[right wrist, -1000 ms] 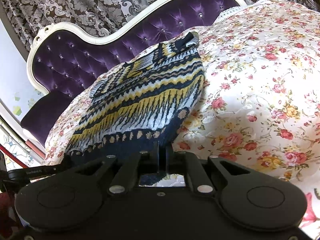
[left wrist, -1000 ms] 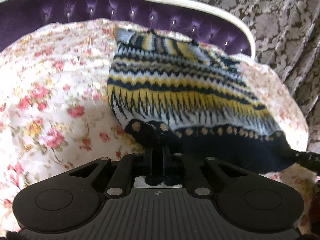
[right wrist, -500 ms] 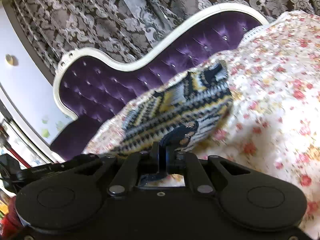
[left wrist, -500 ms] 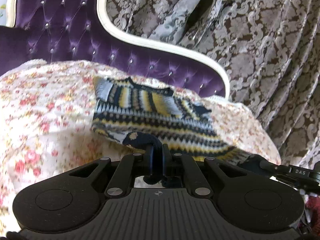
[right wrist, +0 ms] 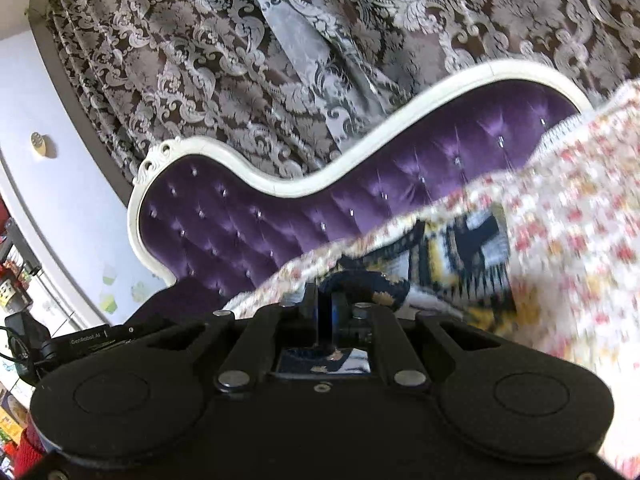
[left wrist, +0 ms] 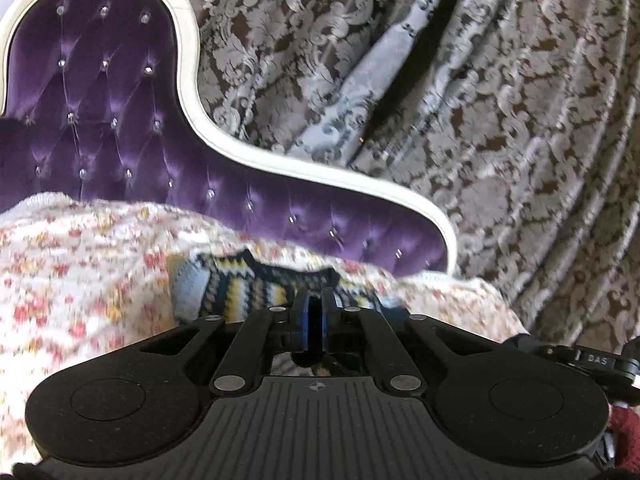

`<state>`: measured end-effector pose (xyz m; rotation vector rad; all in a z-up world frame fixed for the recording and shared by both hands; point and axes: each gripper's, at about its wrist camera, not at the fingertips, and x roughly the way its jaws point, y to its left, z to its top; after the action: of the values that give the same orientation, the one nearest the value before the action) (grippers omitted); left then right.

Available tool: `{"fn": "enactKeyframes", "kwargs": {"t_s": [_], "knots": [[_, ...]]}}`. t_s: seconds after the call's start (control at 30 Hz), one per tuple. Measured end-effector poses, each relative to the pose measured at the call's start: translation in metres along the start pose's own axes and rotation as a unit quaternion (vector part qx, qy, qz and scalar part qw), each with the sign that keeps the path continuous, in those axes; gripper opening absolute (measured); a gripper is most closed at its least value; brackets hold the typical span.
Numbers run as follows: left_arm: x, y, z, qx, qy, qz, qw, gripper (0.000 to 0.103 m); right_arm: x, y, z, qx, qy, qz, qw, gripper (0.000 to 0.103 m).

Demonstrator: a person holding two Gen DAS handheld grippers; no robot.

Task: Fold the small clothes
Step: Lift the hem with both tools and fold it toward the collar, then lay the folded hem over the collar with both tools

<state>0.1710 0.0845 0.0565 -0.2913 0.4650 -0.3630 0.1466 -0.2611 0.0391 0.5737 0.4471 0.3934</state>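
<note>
A small knitted sweater [left wrist: 240,292] with navy, yellow, grey and white stripes lies on a floral bedspread [left wrist: 80,272]. My left gripper [left wrist: 314,312] is shut on its dark hem; the cloth shows under the fingers. In the right wrist view the sweater [right wrist: 452,264] is partly doubled over, and my right gripper [right wrist: 326,300] is shut on the navy hem with yellow dots [right wrist: 368,286]. Both hem corners are lifted above the bed. The lower half of the sweater is hidden behind the grippers.
A purple tufted headboard with a white frame [left wrist: 280,160] [right wrist: 300,188] rises behind the bed. Brown and silver damask curtains [left wrist: 480,100] hang behind it. A white wall [right wrist: 52,208] and shelves with clutter [right wrist: 16,288] are at the left.
Both grippers have risen and carried the sweater's hem up and toward the collar. The views tilted upward, so less of the sweater and more of the headboard and curtains shows.
</note>
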Motion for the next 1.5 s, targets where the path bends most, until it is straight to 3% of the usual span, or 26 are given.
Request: {"fn": "enactKeyframes", "kwargs": {"t_s": [0.27,0.43,0.5,0.57,0.6,0.63,0.77,0.87,0.97,1.0,1.37,1.4,1.43,1.47,1.5], "knots": [[0.054,0.021,0.035,-0.004,-0.039,0.034,0.9987,0.0,0.065,-0.032,0.037,0.003,-0.016,-0.019,1.0,0.013],[0.091,0.04,0.042,0.001,-0.035,0.043,0.9985,0.003,0.114,-0.055,0.045,0.007,0.005,-0.047,0.999,0.013],[0.104,0.05,0.036,-0.003,-0.024,0.033,0.9992,0.012,0.13,-0.063,0.044,0.007,0.016,-0.058,0.998,0.013],[0.117,0.057,0.026,-0.005,-0.001,0.026,0.9996,0.049,0.142,-0.071,0.041,0.01,0.028,-0.065,0.997,0.013],[0.123,0.06,0.02,-0.005,0.013,0.023,0.9996,0.056,0.147,-0.075,0.039,0.011,0.034,-0.07,0.997,0.013],[0.13,0.065,0.012,-0.003,0.033,0.022,0.9992,0.062,0.151,-0.078,0.037,0.012,0.039,-0.074,0.996,0.013],[0.158,0.074,-0.012,0.008,0.097,0.034,0.9946,0.064,0.161,-0.09,0.033,0.018,0.049,-0.084,0.995,0.015],[0.174,0.073,-0.024,0.038,0.132,0.045,0.9895,0.064,0.162,-0.096,0.034,0.01,0.047,-0.101,0.994,0.024],[0.185,0.07,-0.033,0.068,0.152,0.058,0.9844,0.064,0.154,-0.104,0.036,-0.002,0.032,-0.119,0.992,0.058],[0.187,0.069,-0.036,0.077,0.156,0.061,0.9828,0.064,0.15,-0.106,0.036,-0.008,0.028,-0.122,0.992,0.063],[0.2,0.068,-0.057,0.122,0.17,0.072,0.9752,0.063,0.165,-0.119,0.006,-0.085,0.102,-0.142,0.981,0.063],[0.2,0.068,-0.058,0.125,0.168,0.073,0.9752,0.061,0.167,-0.118,0.002,-0.093,0.106,-0.142,0.98,0.062],[0.2,0.068,-0.058,0.125,0.164,0.074,0.9757,0.043,0.167,-0.117,-0.002,-0.101,0.107,-0.142,0.979,0.06],[0.198,0.068,-0.059,0.123,0.159,0.073,0.977,0.019,0.168,-0.116,-0.005,-0.11,0.111,-0.141,0.978,0.047],[0.198,0.069,-0.059,0.116,0.157,0.067,0.9785,0.016,0.168,-0.113,-0.008,-0.118,0.118,-0.143,0.976,0.017]]}}
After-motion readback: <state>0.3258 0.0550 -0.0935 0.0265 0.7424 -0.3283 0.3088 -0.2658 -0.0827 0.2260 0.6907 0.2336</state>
